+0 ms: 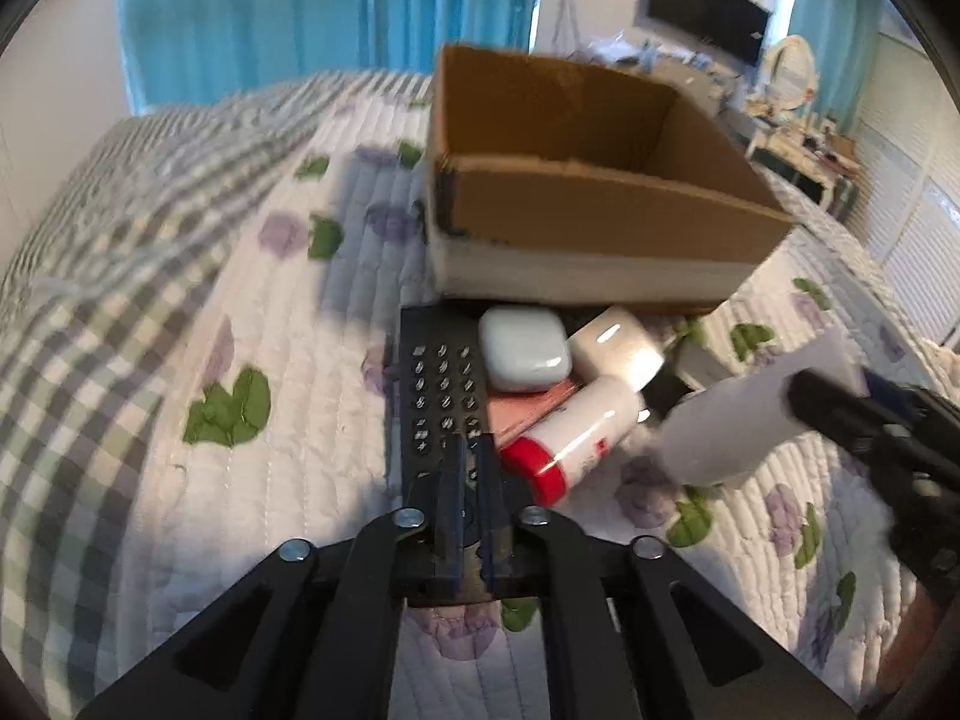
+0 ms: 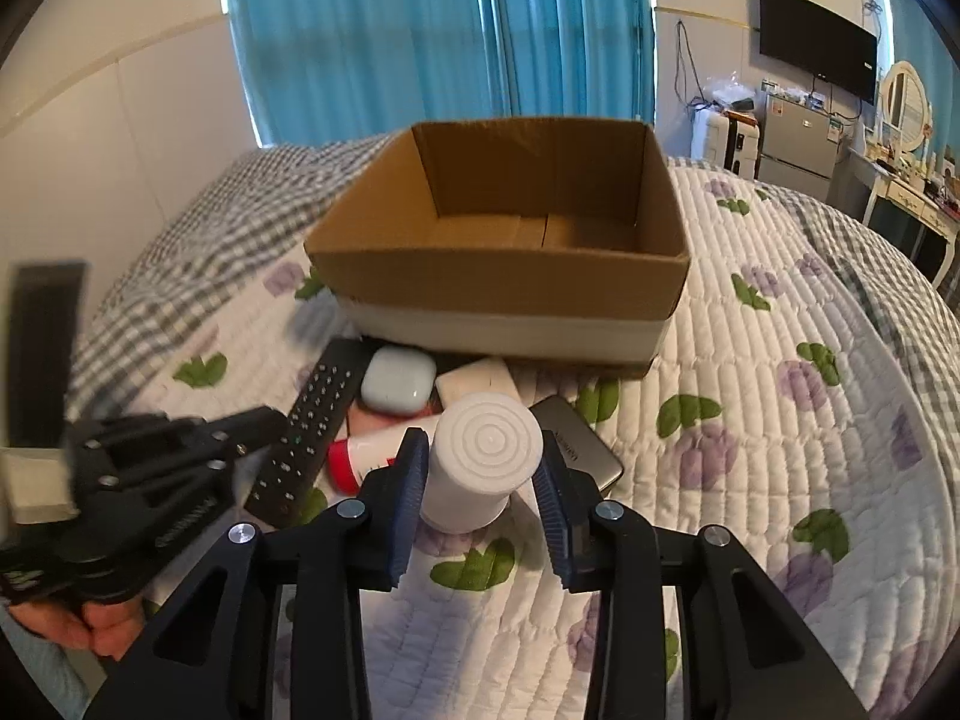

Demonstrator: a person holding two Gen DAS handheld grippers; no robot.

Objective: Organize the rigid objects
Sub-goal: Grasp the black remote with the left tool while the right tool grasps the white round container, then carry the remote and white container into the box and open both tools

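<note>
An open cardboard box (image 2: 504, 276) stands on the bed, also in the left wrist view (image 1: 576, 204). In front of it lie a black remote (image 1: 441, 396), a pale earbud case (image 1: 523, 348), a white tube with a red cap (image 1: 564, 438), a white block (image 1: 618, 348) and a grey drive (image 2: 576, 450). My left gripper (image 1: 467, 450) is shut on the remote's near end (image 2: 312, 426). My right gripper (image 2: 480, 462) is shut on a white bottle (image 2: 480, 456), which shows in the left wrist view (image 1: 738, 420).
The quilted bedspread (image 2: 780, 420) with green and purple prints surrounds the pile. A checked pillow area (image 1: 120, 228) lies to the left. Blue curtains (image 2: 432, 30), a wall TV (image 2: 816, 36) and a dresser (image 2: 900, 180) stand behind the bed.
</note>
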